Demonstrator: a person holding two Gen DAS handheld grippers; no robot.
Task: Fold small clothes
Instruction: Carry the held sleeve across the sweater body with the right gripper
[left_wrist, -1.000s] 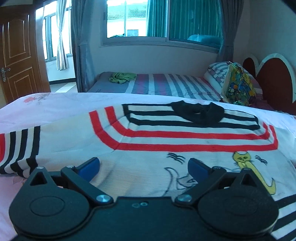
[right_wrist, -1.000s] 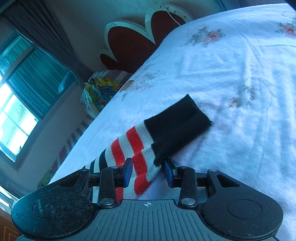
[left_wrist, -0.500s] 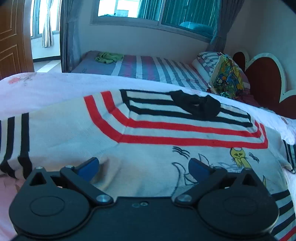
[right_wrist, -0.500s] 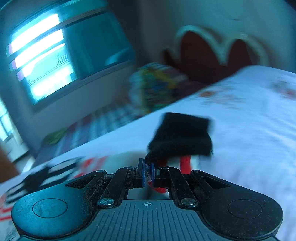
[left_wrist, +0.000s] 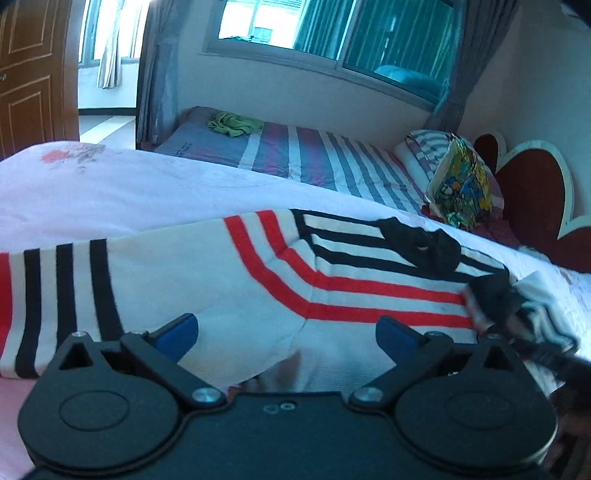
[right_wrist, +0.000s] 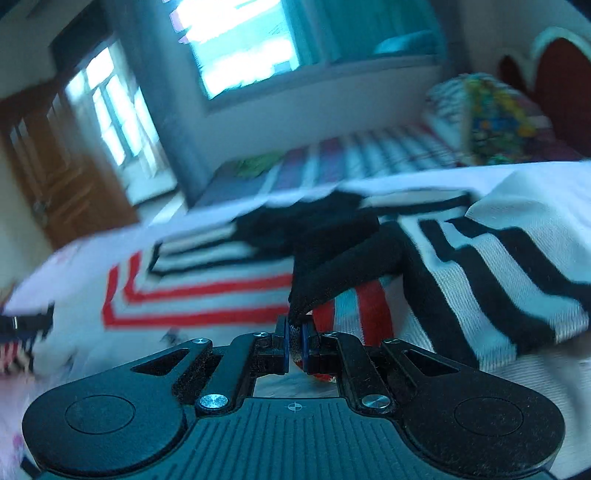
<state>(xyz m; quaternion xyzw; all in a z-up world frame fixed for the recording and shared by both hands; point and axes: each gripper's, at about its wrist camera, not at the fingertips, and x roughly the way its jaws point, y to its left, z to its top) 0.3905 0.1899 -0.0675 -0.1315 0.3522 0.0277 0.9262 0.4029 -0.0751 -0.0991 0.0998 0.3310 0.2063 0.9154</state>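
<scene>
Sunlight from the window (left_wrist: 332, 33) falls across a pink flowered bedspread (left_wrist: 110, 184), with a second, striped bed (left_wrist: 314, 158) beyond it and a heart-shaped headboard (left_wrist: 532, 192) off to the right. Spread flat on the bedspread is the small sweater (left_wrist: 207, 280), white with red and black stripes and a black collar (left_wrist: 424, 247).

What has changed is on the right. A second ago the right gripper (right_wrist: 294, 341) stood parted around the black cuff (right_wrist: 332, 273) of the sleeve, which lay out to the side on bare bedding. Now it is clamped tight on that cuff and has carried it over the sweater's chest; the blur says it is moving fast. From the left side the dark cuff shows arriving at the sweater's right edge.

The left gripper (left_wrist: 286, 332) has hardly stirred: its blue pads are still wide apart, hovering low over the front near the hem, holding nothing.

So the first sleeve fold looks under way. I would guess the cuff is laid down across the body next, then the other sleeve, at the far left, follows.
</scene>
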